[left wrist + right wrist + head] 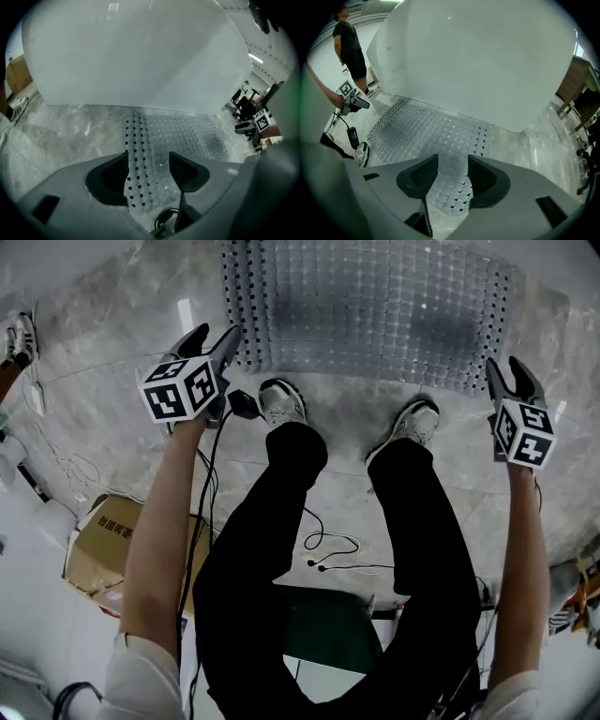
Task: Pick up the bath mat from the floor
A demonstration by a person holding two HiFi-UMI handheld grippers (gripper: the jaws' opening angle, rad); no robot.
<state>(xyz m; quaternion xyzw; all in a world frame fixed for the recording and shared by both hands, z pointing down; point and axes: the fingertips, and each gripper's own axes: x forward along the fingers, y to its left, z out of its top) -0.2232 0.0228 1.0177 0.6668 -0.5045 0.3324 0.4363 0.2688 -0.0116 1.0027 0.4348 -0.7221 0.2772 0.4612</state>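
Note:
The bath mat (375, 315), clear with a grid of bumps and small holes, lies spread on the marble floor ahead of the person's feet. My left gripper (214, 337) hovers at its near left corner. In the left gripper view the mat's holed edge (140, 154) runs up between the jaws of that gripper (147, 161), which stand apart. My right gripper (511, 371) is at the near right corner. There the mat (426, 131) passes between the parted jaws of the right gripper (452, 164). I see no pad pressing on the mat.
A large white tub wall (136, 51) rises just beyond the mat. The person's shoes (281, 401) stand at its near edge. A cardboard box (103, 540) sits at the left, loose cables (328, 549) trail on the floor, and another person (349, 47) stands far left.

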